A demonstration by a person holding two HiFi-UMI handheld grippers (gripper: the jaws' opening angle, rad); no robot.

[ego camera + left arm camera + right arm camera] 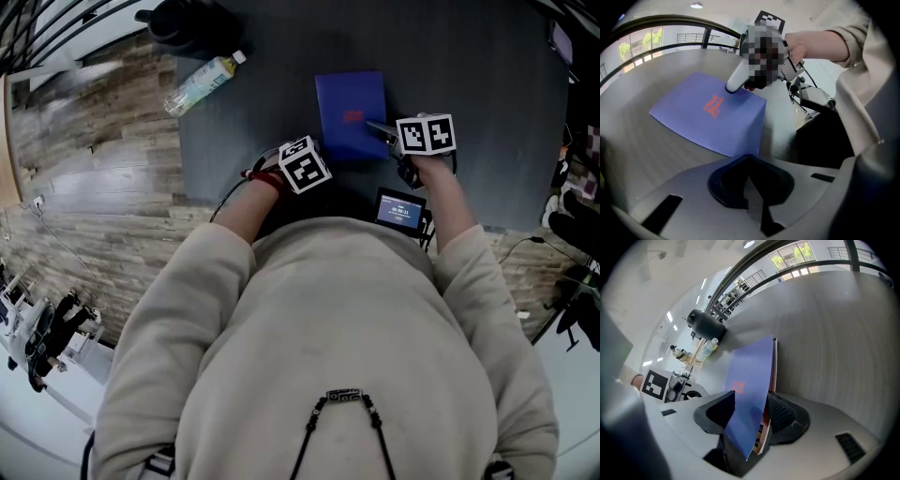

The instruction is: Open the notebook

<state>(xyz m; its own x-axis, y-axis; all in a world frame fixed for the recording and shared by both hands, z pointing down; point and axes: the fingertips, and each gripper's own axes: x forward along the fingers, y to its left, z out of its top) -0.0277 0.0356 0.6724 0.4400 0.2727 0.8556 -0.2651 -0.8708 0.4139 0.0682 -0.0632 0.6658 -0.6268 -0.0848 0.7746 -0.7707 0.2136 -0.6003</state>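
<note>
Here, black object (183, 23): stands at the table's far edge, well beyond both pairs of fingers; too dark to tell what it is.
Bottle (204, 82): lies on its side on the dark table (262, 122), far ahead of the left fingers and off to their left, just beside the black object.
Left gripper (749, 159): is held low over the table; its two dark fingers are pressed together with nothing between them.
Notebook (352, 114): has a blue cover with a red mark and lies on the table; its near corner sits just ahead of the left fingertips, apart from them.
Small screen (400, 208): is lit and sits at the table's near edge, behind the right fingers, towards the person.
Right gripper (750, 411): its fingers are clamped on the notebook's right edge near the near corner, one pad (719, 411) against the blue cover, the other on the far side of the pages.
Person (328, 356): wears a beige top, with an arm reaching to each gripper.
</note>
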